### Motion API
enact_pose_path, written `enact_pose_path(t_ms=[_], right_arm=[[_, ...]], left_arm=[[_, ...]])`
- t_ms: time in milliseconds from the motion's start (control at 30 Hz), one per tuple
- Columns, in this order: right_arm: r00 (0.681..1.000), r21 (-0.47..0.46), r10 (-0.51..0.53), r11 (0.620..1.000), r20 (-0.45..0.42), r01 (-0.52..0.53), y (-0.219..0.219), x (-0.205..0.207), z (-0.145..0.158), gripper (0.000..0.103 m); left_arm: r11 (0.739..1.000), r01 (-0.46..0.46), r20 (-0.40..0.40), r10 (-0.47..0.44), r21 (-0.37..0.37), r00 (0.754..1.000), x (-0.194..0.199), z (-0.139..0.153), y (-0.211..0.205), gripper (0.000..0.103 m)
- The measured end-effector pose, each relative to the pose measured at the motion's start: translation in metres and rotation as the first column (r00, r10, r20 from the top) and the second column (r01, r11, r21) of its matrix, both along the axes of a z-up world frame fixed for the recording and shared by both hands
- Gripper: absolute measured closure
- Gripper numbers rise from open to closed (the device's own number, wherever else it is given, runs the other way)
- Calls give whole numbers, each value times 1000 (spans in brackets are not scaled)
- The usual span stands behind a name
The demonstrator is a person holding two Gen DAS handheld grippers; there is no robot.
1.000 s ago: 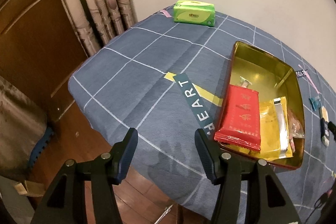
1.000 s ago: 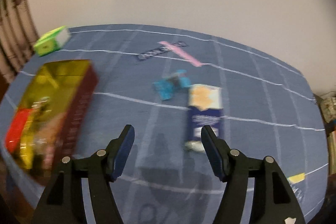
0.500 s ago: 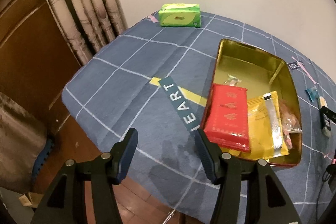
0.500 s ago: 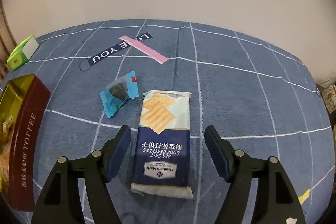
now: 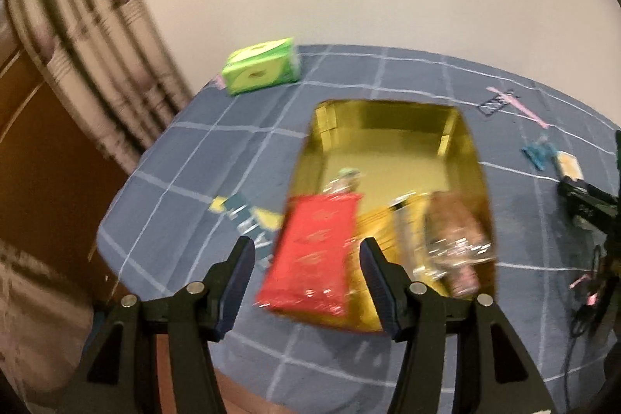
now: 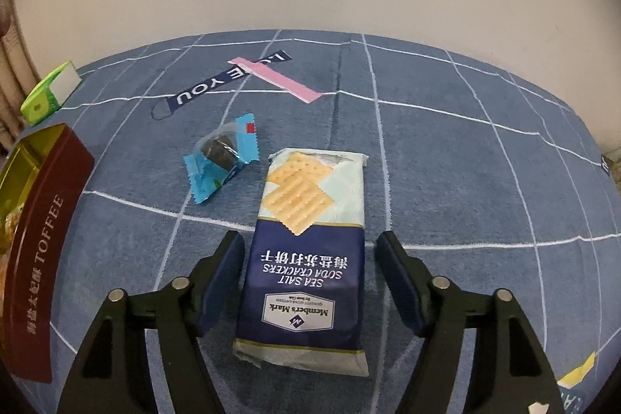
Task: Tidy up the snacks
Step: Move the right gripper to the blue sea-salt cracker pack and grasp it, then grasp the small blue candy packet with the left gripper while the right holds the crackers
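A navy and pale soda cracker pack (image 6: 310, 258) lies flat on the blue checked tablecloth. My right gripper (image 6: 310, 247) straddles its near half. The jaws are closing, with a narrow gap left on each side of the pack. A blue-wrapped candy (image 6: 219, 158) lies just left of the pack. In the blurred left wrist view, a gold-lined toffee tin (image 5: 388, 107) holds a red packet (image 5: 314, 251), a yellow packet (image 5: 378, 224) and a clear bag (image 5: 454, 231). My left gripper (image 5: 306, 255) hangs open over the tin's near end and holds nothing.
The tin's dark red wall (image 6: 39, 239) stands at the left of the right wrist view. A green tissue pack (image 5: 260, 66) sits at the far corner by the curtain (image 5: 89, 64). The table's left edge drops to a wooden floor. Black cables (image 5: 594, 282) lie at the right.
My left gripper has swung right, so the tin now sits straight ahead. My right gripper has come down over the cracker pack, and its jaws have narrowed around it.
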State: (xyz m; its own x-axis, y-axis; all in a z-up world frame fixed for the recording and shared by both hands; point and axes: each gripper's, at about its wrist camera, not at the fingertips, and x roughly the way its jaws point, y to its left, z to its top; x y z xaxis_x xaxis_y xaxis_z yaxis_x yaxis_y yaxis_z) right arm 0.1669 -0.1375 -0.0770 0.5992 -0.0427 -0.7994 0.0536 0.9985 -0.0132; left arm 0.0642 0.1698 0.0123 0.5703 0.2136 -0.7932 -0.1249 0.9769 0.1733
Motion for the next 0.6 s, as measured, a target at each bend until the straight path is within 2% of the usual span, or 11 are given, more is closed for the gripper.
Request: enact_pose_path(t_ms=[167, 300, 600], right_arm=[[999, -1, 41, 999, 12, -41, -3, -5, 1, 55], [997, -5, 70, 998, 15, -70, -12, -11, 0, 56], [999, -19, 38, 999, 18, -38, -73, -22, 0, 56]], left_arm=[[996, 85, -1, -85, -17, 996, 17, 4, -40, 45], [988, 150, -14, -151, -34, 989, 31, 1, -75, 45], [963, 239, -71, -249, -128, 966, 57, -22, -130, 45]])
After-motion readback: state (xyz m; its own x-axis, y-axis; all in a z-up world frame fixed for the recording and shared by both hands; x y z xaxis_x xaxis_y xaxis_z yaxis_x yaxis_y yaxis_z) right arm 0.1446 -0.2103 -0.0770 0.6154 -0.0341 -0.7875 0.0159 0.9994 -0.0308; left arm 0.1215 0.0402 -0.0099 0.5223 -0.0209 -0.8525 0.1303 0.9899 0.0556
